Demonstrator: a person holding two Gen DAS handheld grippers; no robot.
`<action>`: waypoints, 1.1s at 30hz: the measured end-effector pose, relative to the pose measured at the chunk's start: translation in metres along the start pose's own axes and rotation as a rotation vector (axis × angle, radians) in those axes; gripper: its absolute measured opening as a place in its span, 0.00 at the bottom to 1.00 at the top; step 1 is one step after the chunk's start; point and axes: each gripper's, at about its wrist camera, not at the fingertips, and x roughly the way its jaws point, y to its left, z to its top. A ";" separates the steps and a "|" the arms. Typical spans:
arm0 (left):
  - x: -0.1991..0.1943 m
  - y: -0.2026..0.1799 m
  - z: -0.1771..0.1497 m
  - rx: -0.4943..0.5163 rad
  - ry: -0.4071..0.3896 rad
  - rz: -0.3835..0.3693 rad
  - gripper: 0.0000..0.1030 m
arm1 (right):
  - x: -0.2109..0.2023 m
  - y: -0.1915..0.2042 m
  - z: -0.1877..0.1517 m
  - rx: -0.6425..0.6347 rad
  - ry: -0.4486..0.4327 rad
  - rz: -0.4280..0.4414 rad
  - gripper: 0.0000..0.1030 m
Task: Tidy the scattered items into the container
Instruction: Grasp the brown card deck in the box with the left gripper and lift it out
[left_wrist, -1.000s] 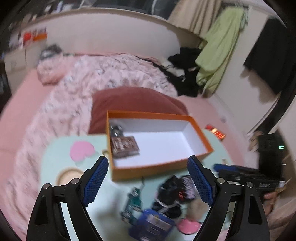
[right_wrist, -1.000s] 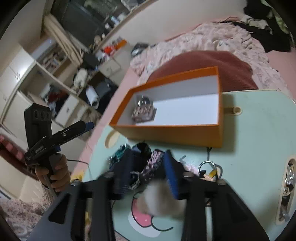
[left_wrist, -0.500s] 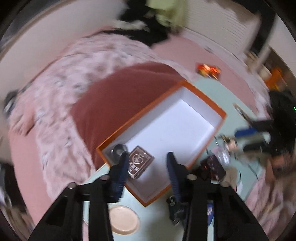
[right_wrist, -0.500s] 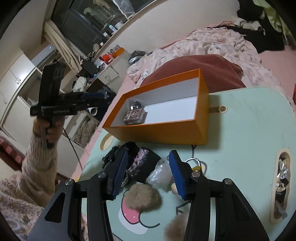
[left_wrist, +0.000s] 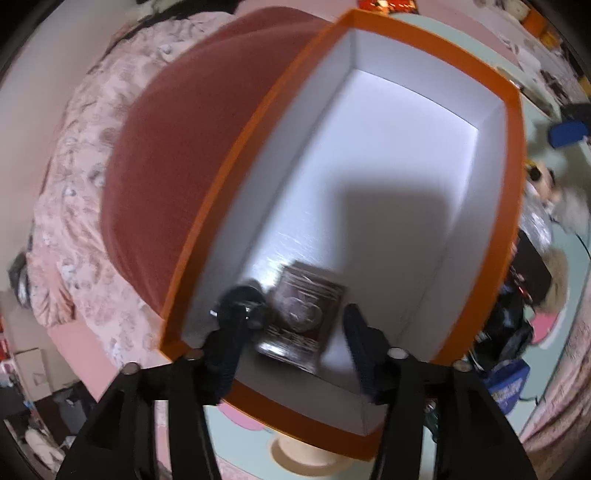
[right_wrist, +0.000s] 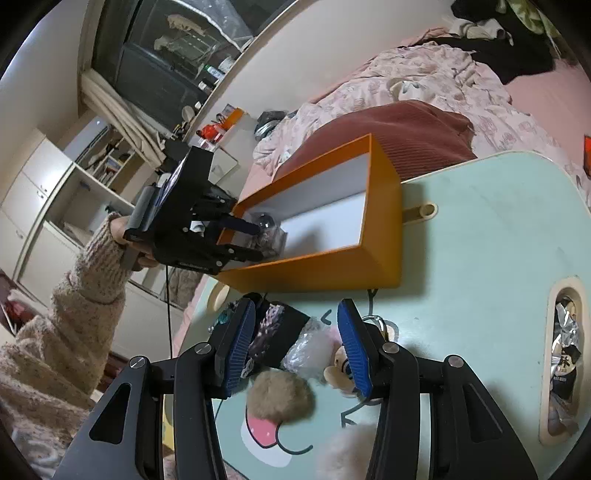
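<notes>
Now the left gripper (left_wrist: 291, 332) is dipping into the near end of the long orange cardboard box with a white lining (left_wrist: 511, 155), where a second ago it was hanging back over the pale mint-green table (right_wrist: 480, 229) with its fingers spread wide. Those fingers are standing much closer together than before, partly open on either side of the dark brown patterned tin (left_wrist: 303, 314) that is lying on the box floor, with a small dark round item (left_wrist: 243, 295) just beside the left finger. Motion blur is hiding whether the pads are touching the tin, and I cannot tell whether anything is being held; it looks like nothing. My reading is that the left hand is either settling or nudging what is already stored, so the box's count is not growing at this instant.

The right gripper (right_wrist: 295, 343) is hovering low over the scattered pile, fingers partly open and empty, straddling a black floral pouch (right_wrist: 273, 332) and a crinkled clear plastic packet (right_wrist: 310, 347). A tan fluffy pompom (right_wrist: 279, 397) is sitting just below them. It has drifted closer to these since earlier, so the next pickup is probably coming from this pile, most of which is waiting outside the box.
</notes>
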 end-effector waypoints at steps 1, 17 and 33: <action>0.003 0.002 0.002 -0.017 0.011 -0.018 0.61 | 0.000 -0.001 0.000 0.005 0.000 0.005 0.46; 0.004 -0.027 -0.002 0.016 -0.090 0.005 0.53 | 0.000 -0.004 -0.005 0.044 0.008 0.031 0.46; 0.010 -0.047 0.018 -0.025 -0.104 -0.197 0.41 | -0.003 -0.009 -0.003 0.081 -0.005 0.049 0.46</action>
